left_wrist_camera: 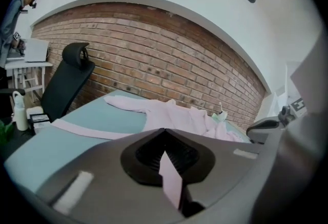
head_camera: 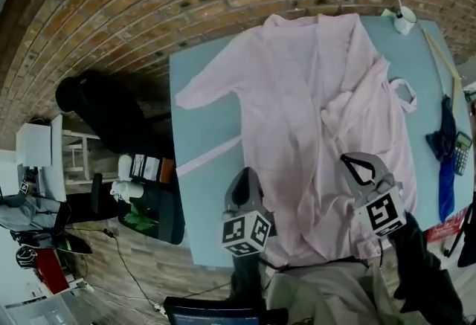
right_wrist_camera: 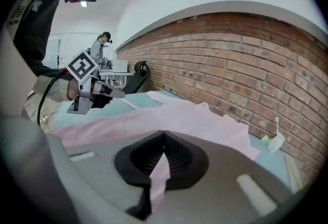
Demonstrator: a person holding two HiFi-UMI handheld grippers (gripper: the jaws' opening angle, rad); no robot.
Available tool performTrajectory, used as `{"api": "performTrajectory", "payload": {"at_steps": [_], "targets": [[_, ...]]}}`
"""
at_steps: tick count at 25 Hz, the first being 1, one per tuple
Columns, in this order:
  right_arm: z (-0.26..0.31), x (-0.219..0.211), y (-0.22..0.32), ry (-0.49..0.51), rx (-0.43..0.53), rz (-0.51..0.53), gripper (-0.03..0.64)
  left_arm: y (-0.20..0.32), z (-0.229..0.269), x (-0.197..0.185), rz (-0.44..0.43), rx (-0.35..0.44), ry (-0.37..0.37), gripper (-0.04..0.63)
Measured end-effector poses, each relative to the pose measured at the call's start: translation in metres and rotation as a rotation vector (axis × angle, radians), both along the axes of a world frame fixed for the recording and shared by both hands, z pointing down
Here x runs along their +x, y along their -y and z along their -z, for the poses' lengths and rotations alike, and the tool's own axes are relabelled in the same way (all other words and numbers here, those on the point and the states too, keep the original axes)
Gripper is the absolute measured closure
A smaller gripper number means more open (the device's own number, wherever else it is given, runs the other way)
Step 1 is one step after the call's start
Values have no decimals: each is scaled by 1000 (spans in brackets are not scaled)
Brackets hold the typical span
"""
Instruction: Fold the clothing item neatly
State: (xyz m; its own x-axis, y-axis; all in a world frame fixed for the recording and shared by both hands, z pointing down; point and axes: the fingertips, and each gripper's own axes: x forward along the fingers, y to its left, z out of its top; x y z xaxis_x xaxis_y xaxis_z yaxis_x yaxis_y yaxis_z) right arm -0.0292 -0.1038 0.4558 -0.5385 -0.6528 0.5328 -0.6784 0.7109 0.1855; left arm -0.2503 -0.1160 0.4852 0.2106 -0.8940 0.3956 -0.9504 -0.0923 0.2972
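A pale pink robe [head_camera: 297, 108] lies spread open on the teal table [head_camera: 201, 93], collar toward the brick wall and one sleeve stretched to the left. At the near hem, my left gripper [head_camera: 243, 181] is shut on a fold of the pink fabric, which shows pinched between its jaws in the left gripper view [left_wrist_camera: 171, 179]. My right gripper [head_camera: 357, 165] is at the robe's near right part, shut on a pink fold [right_wrist_camera: 156, 177]. The robe [right_wrist_camera: 195, 115] stretches ahead of it, with the left gripper [right_wrist_camera: 110, 92] off to its left.
A pink belt strip [head_camera: 208, 156] runs to the table's left edge. A white cup [head_camera: 404, 18] stands at the far right corner, with a blue cloth [head_camera: 445, 160] and a calculator [head_camera: 462, 149] along the right edge. A black office chair [head_camera: 104, 115] stands left of the table.
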Motion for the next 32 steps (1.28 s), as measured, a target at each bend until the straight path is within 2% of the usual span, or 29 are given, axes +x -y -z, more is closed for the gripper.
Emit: {"api": "performTrajectory", "payload": {"at_steps": [4, 7, 10, 14, 15, 21, 22, 24, 25, 26, 27, 29, 32], "targets": [[-18, -75, -8, 38, -49, 20, 617, 13, -11, -81, 82, -30, 29, 589], [-42, -109, -14, 18, -102, 32, 617, 43, -14, -140, 148, -28, 81, 589], [-65, -116, -14, -6, -151, 14, 617, 92, -17, -184, 160, -20, 170, 588], [-75, -114, -8, -7, -180, -10, 617, 162, -25, -217, 141, -47, 215, 588], [-76, -114, -6, -10, -184, -12, 617, 177, -27, -222, 134, -52, 246, 588], [-84, -123, 2, -2, -235, 1, 617, 243, -59, -221, 0, -113, 528, 588], [-86, -126, 4, -1, -241, 7, 617, 250, -69, -218, -31, -132, 563, 568], [-91, -132, 4, 3, -257, 19, 617, 257, -83, -209, -88, -155, 547, 461], [-93, -133, 4, 5, -266, 23, 617, 258, -87, -204, -108, -154, 509, 461], [-95, -134, 3, 6, -275, 25, 617, 258, -88, -199, -126, -148, 473, 383], [-97, -134, 3, 7, -282, 25, 617, 258, -88, -194, -144, -140, 450, 342], [-100, -135, 3, 9, -292, 26, 617, 260, -83, -185, -190, -114, 435, 302], [-101, -137, 5, 11, -301, 26, 617, 264, -80, -168, -280, -82, 436, 302]]}}
